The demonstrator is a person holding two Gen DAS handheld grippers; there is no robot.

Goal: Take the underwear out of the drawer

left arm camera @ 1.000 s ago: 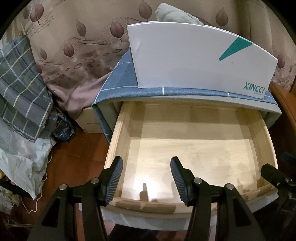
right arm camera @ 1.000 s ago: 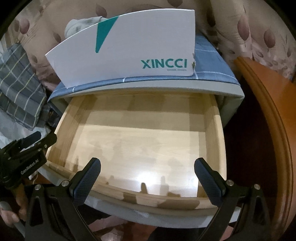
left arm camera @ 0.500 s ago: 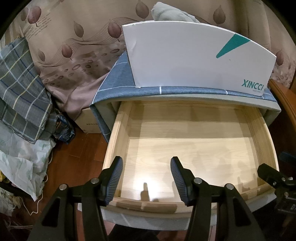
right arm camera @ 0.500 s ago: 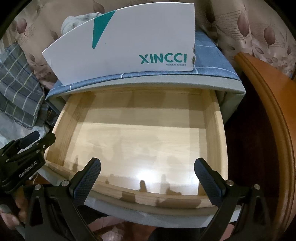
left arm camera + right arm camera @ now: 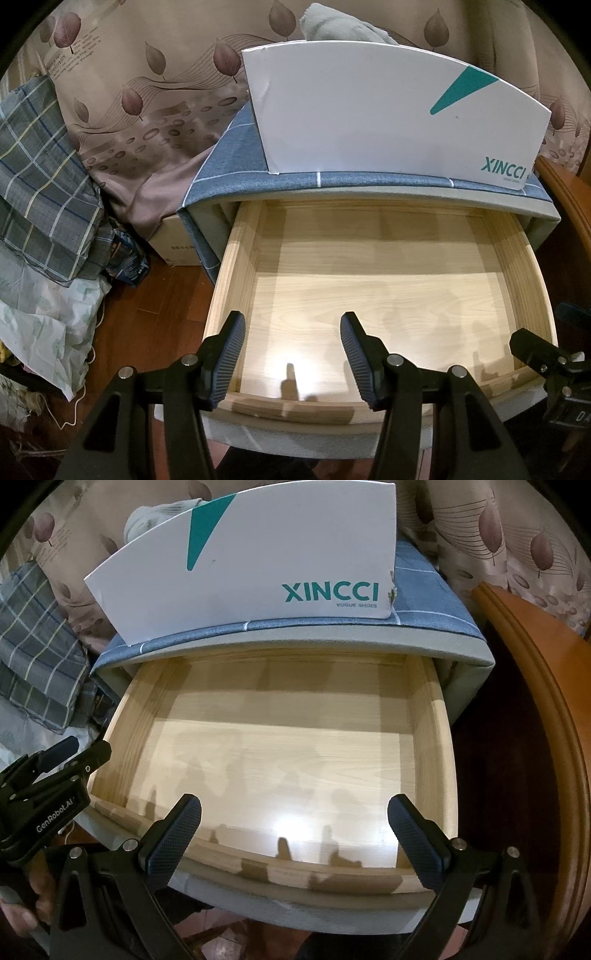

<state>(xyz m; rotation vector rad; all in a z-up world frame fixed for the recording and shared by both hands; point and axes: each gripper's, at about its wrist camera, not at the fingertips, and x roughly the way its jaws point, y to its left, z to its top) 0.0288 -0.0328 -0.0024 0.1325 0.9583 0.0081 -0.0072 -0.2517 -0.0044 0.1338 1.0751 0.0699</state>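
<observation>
The pale wooden drawer (image 5: 236, 273) (image 5: 428, 716) stands pulled out of a bedside cabinet, and its floor is bare in both views. A grey-white piece of cloth (image 5: 340, 27) (image 5: 147, 515) pokes up from inside the white XINCCI shoebox (image 5: 388, 110) (image 5: 258, 565) on top of the cabinet. My left gripper (image 5: 291, 354) hovers open above the drawer's front left part, nothing between its fingers. Over the drawer's front edge my right gripper (image 5: 293, 838) is spread wide and open, also holding nothing. The left gripper's body (image 5: 40, 786) shows at the right wrist view's left edge.
A blue checked cloth (image 5: 221, 166) covers the cabinet top. A leaf-print curtain (image 5: 140, 92) hangs behind. Plaid fabric (image 5: 37, 192) and crumpled bags (image 5: 40, 321) pile on the wooden floor at left beside a cardboard box (image 5: 177, 243). An orange wooden bed frame (image 5: 539, 709) curves along the right.
Both views have shifted slightly, so the drawer and shoebox sit a touch differently in frame. Both grippers stay open and empty.
</observation>
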